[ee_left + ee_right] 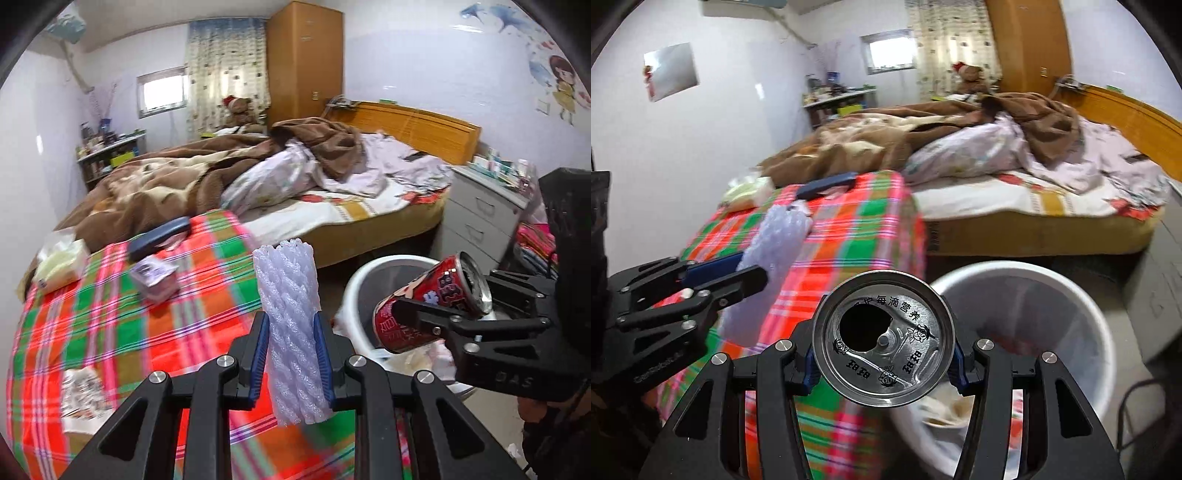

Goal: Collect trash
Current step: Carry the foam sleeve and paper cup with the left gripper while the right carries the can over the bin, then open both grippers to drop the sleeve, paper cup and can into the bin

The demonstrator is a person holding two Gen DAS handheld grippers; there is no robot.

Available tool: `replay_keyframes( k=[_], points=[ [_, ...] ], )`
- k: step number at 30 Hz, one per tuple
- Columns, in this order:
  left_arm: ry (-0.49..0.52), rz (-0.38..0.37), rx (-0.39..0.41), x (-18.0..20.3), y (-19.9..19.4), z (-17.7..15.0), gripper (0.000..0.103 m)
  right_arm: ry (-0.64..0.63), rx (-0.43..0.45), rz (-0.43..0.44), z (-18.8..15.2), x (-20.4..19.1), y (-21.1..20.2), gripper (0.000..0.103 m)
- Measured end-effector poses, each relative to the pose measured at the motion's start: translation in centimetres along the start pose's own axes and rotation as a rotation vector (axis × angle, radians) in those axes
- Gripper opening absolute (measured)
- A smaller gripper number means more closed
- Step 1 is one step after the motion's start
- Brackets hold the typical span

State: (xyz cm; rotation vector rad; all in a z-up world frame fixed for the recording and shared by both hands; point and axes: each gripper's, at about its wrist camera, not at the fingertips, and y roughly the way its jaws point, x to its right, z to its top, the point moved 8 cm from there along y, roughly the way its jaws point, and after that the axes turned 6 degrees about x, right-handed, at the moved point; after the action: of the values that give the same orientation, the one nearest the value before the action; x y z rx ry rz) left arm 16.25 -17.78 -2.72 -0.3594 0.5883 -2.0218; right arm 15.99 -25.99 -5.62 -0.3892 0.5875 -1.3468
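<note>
My left gripper (pixel 290 354) is shut on a white foam net sleeve (pixel 290 317) and holds it upright over the plaid-covered table (pixel 110 325). It also shows in the right wrist view (pixel 746 273) with the sleeve (pixel 775 236). My right gripper (pixel 882 365) is shut on an opened red drink can (pixel 882 339), its silver top facing the camera. In the left wrist view the can (pixel 428 299) hangs tilted above the white trash bin (pixel 364 280). The bin (pixel 1082 306) holds some paper scraps.
On the plaid cloth lie a tissue pack (pixel 61 264), a dark blue case (pixel 159 238), a small purple packet (pixel 155 277) and a printed wrapper (pixel 83 391). An unmade bed (pixel 295 177) stands behind, a grey drawer unit (pixel 484 214) to the right.
</note>
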Motion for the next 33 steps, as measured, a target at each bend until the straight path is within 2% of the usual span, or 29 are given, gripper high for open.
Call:
replay_keyframes(
  k=[10,21,24,25,26,28,30,32,33],
  points=[
    [0.044,-0.143,-0.037,7.0,3.5,0.1,0.025,0.082,-0.047,-0.123,-1.5,6.2,-0.1,0.054],
    [0.057,-0.21,-0.094,10.3,7.1,-1.2,0.027,0.127,-0.128,-0.194,-3.7,9.8,1.0,0.054],
    [0.047,-0.218,-0.107,10.5,7.6,-1.6,0.03,0.144,-0.139,-0.194,-4.1,10.2,1.1,0.055],
    [0.042,-0.219,-0.108,10.4,7.6,-1.7,0.033,0.147,-0.14,-0.195,-4.1,10.3,1.1,0.057],
    [0.04,-0.22,-0.107,10.4,7.6,-1.7,0.041,0.148,-0.136,-0.199,-4.1,10.4,1.0,0.062],
    [0.031,-0.229,-0.106,10.4,7.6,-1.7,0.046,0.148,-0.127,-0.204,-4.0,10.5,0.8,0.066],
    [0.025,-0.232,-0.105,10.2,7.5,-1.6,0.046,0.149,-0.122,-0.21,-3.9,10.5,0.7,0.066],
    [0.025,-0.219,-0.098,9.9,7.4,-1.5,0.055,0.151,-0.118,-0.212,-3.8,10.4,0.6,0.066],
    [0.02,-0.219,-0.098,9.8,7.3,-1.4,0.056,0.154,-0.112,-0.214,-3.7,10.4,0.5,0.066]
  ],
)
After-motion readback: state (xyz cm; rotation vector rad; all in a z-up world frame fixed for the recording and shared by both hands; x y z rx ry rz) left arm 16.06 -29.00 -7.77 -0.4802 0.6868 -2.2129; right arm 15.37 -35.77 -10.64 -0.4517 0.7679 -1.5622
